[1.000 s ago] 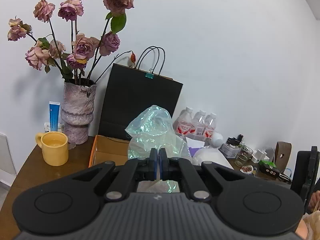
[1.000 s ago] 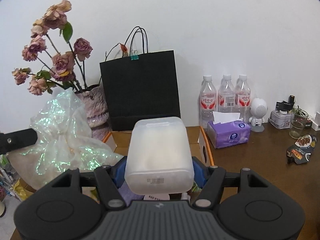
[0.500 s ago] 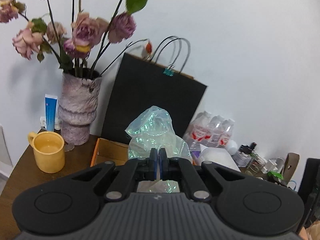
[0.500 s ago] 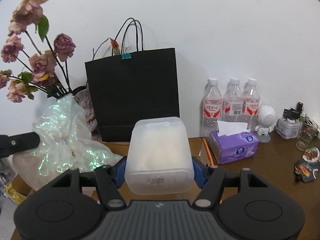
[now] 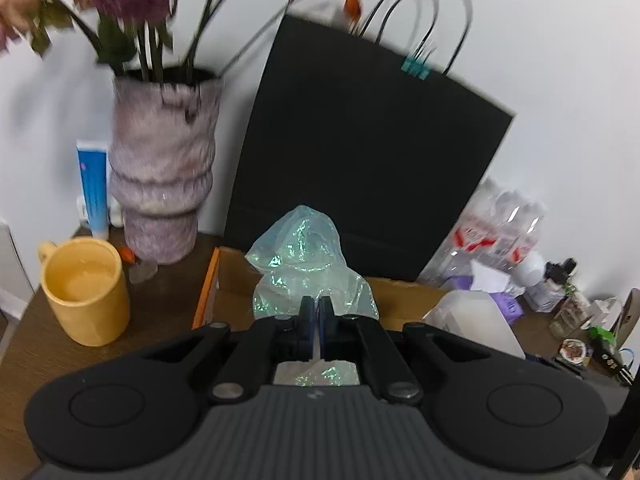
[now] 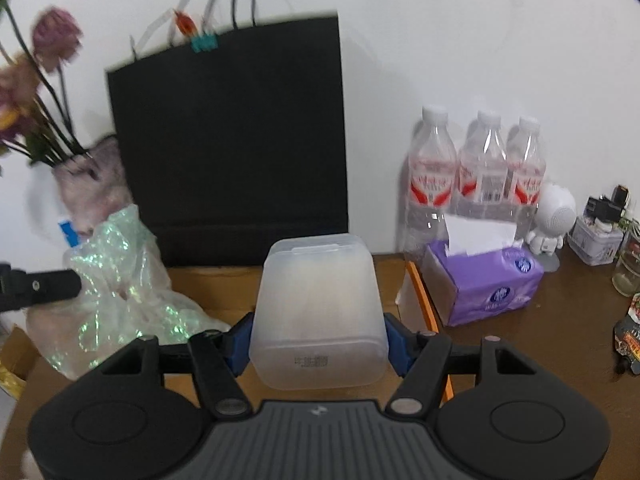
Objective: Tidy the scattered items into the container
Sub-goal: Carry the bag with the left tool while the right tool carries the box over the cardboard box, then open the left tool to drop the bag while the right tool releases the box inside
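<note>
My left gripper (image 5: 316, 312) is shut on a crumpled iridescent plastic bag (image 5: 304, 264), which hangs over the open cardboard box (image 5: 232, 276) with an orange rim. In the right wrist view the same bag (image 6: 120, 292) shows at the left, with the left gripper's black finger (image 6: 40, 288) across it. My right gripper (image 6: 318, 340) is shut on a frosted translucent plastic box (image 6: 318, 304), held above the cardboard box (image 6: 212, 284), whose orange right edge (image 6: 422, 292) shows. The frosted box (image 5: 476, 320) also shows at the right of the left wrist view.
A black paper bag (image 6: 228, 140) stands against the wall behind the box. A vase of dried roses (image 5: 164, 176), a yellow mug (image 5: 86, 288) and a blue tube (image 5: 94, 188) are at the left. Three water bottles (image 6: 480, 176), a purple tissue box (image 6: 484, 280) and small clutter lie right.
Both grippers have moved forward and down towards the cardboard box and the black bag, which now look larger. Each grip is unchanged.
</note>
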`<state>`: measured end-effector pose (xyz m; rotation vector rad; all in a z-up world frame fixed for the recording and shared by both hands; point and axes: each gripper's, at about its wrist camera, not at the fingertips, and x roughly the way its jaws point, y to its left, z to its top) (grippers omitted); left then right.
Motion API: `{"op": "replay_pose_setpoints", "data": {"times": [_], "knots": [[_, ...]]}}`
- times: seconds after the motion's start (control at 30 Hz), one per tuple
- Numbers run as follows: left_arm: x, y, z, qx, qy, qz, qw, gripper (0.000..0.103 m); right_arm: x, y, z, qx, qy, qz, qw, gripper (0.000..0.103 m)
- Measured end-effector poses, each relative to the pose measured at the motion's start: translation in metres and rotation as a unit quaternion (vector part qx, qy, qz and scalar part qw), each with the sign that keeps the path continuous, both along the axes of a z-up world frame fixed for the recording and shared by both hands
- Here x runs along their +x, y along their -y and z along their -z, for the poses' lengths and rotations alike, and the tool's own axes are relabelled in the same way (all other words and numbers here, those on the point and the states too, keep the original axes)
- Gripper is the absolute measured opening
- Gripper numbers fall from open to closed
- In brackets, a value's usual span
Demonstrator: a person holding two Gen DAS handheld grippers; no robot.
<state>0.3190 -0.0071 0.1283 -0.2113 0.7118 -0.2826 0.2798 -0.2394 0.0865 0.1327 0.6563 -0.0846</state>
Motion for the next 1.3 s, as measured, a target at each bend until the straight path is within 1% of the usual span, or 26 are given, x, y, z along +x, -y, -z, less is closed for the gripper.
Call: {"op": "replay_pose_setpoints", "data": {"times": [0.17,0.27,0.37,0.47,0.53,0.6,0.67,0.77,0.87,0.93,0.97,1.0,1.03,1.07,1.1,1.13,1.17,1.2,1.27,1.3], "knots": [[0.023,0.015,0.026,0.023,-0.03,0.01,0.9992,0.004,0.023,0.01,0.029,0.007,-0.023,0.007,1.0,0.064],[0.033,0.024,0.04,0.038,-0.039,0.015,0.9984,0.004,0.035,0.015,0.042,0.008,-0.032,0.007,0.999,0.064],[0.043,0.029,0.054,0.054,-0.048,0.011,0.9973,0.004,0.048,0.016,0.055,-0.003,-0.043,0.006,0.999,0.064],[0.054,0.032,0.068,0.065,-0.064,0.004,0.9958,0.004,0.06,0.018,0.064,0.009,-0.057,0.004,0.998,0.064],[0.058,0.035,0.072,0.07,-0.07,0.005,0.9951,0.004,0.066,0.017,0.067,0.007,-0.065,-0.001,0.998,0.064],[0.061,0.039,0.076,0.079,-0.073,0.008,0.9942,0.004,0.072,0.013,0.07,-0.011,-0.071,-0.004,0.997,0.064],[0.062,0.044,0.078,0.091,-0.072,0.011,0.9932,0.004,0.077,0.011,0.073,-0.016,-0.077,-0.004,0.997,0.064],[0.065,0.049,0.081,0.102,-0.074,0.012,0.992,0.004,0.083,0.015,0.081,0.002,-0.094,0.0,0.996,0.064],[0.067,0.052,0.082,0.108,-0.075,0.011,0.9912,0.005,0.086,0.019,0.086,0.007,-0.107,0.006,0.994,0.064],[0.067,0.053,0.083,0.109,-0.077,0.01,0.9911,0.006,0.086,0.021,0.085,0.017,-0.104,0.002,0.994,0.064],[0.067,0.053,0.083,0.109,-0.078,0.01,0.991,0.009,0.086,0.022,0.084,0.02,-0.103,-0.001,0.995,0.065],[0.066,0.053,0.082,0.108,-0.076,0.01,0.9912,0.025,0.086,0.021,0.083,0.017,-0.103,-0.003,0.994,0.069],[0.065,0.052,0.08,0.107,-0.073,0.01,0.9915,0.036,0.086,0.021,0.082,0.014,-0.101,-0.004,0.995,0.07],[0.064,0.052,0.079,0.106,-0.071,0.01,0.9918,0.056,0.085,0.02,0.081,0.012,-0.099,-0.005,0.995,0.074],[0.061,0.052,0.076,0.108,-0.063,0.011,0.9921,0.064,0.084,0.019,0.079,0.011,-0.094,-0.005,0.995,0.08],[0.059,0.053,0.073,0.111,-0.052,0.014,0.9924,0.065,0.084,0.018,0.078,0.009,-0.09,-0.006,0.996,0.083],[0.056,0.054,0.07,0.114,-0.042,0.016,0.9925,0.067,0.082,0.018,0.075,0.008,-0.084,-0.009,0.996,0.087],[0.054,0.055,0.066,0.117,-0.033,0.018,0.9924,0.076,0.081,0.017,0.072,0.007,-0.078,-0.012,0.997,0.089],[0.05,0.056,0.06,0.122,-0.018,0.021,0.9921,0.083,0.079,0.015,0.067,0.006,-0.068,-0.017,0.997,0.09],[0.048,0.056,0.057,0.122,-0.011,0.024,0.9922,0.084,0.078,0.014,0.064,0.006,-0.066,-0.019,0.998,0.091]]}}
